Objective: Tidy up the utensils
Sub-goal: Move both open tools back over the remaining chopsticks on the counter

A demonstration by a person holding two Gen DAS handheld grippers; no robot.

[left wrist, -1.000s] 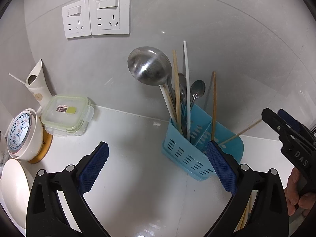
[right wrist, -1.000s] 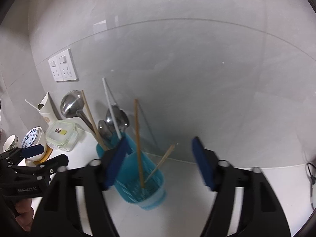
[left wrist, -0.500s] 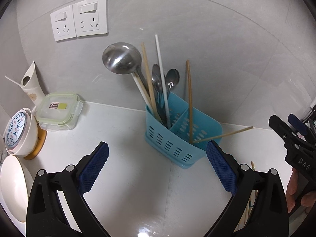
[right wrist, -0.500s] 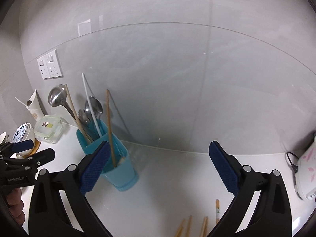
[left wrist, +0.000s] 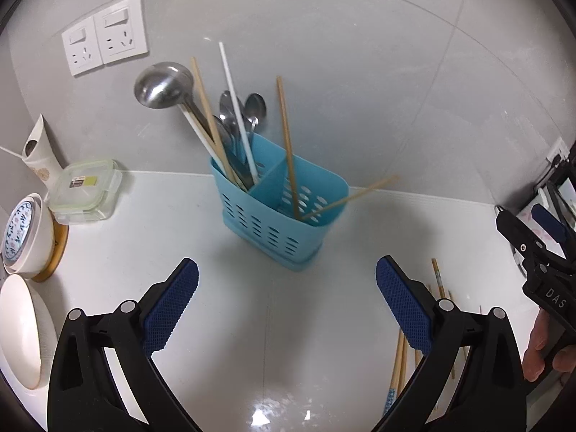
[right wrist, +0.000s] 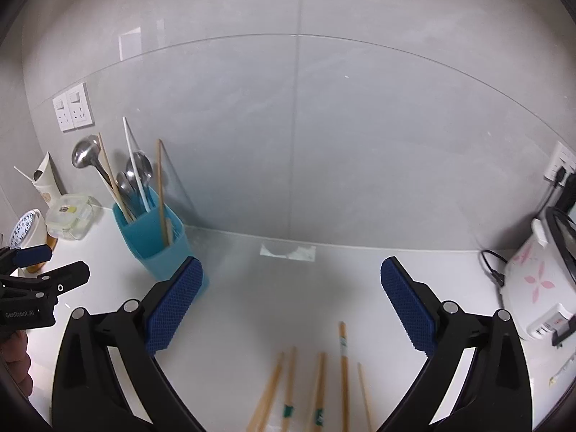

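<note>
Left view: the left tongs (left wrist: 287,304) hang wide apart, holding nothing, facing the caddy (left wrist: 279,208) on the worktop (left wrist: 151,252) — two chopsticks already inside.

Right view: the right tongs (right wrist: 291,307) gape empty above loose chopsticks (right wrist: 343,370). Likely next — lower, pinch one, carry it to the caddy.

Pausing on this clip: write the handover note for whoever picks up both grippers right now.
Left gripper: open, empty, facing the blue utensil caddy.
Right gripper: open, empty, above the loose wooden chopsticks lying on the white counter.
Done: the caddy's left compartment holds a ladle, spoons and long sticks; its right compartment holds two wooden chopsticks, one leaning far over the rim.
Left: about five chopsticks on the counter go into the caddy.
</note>
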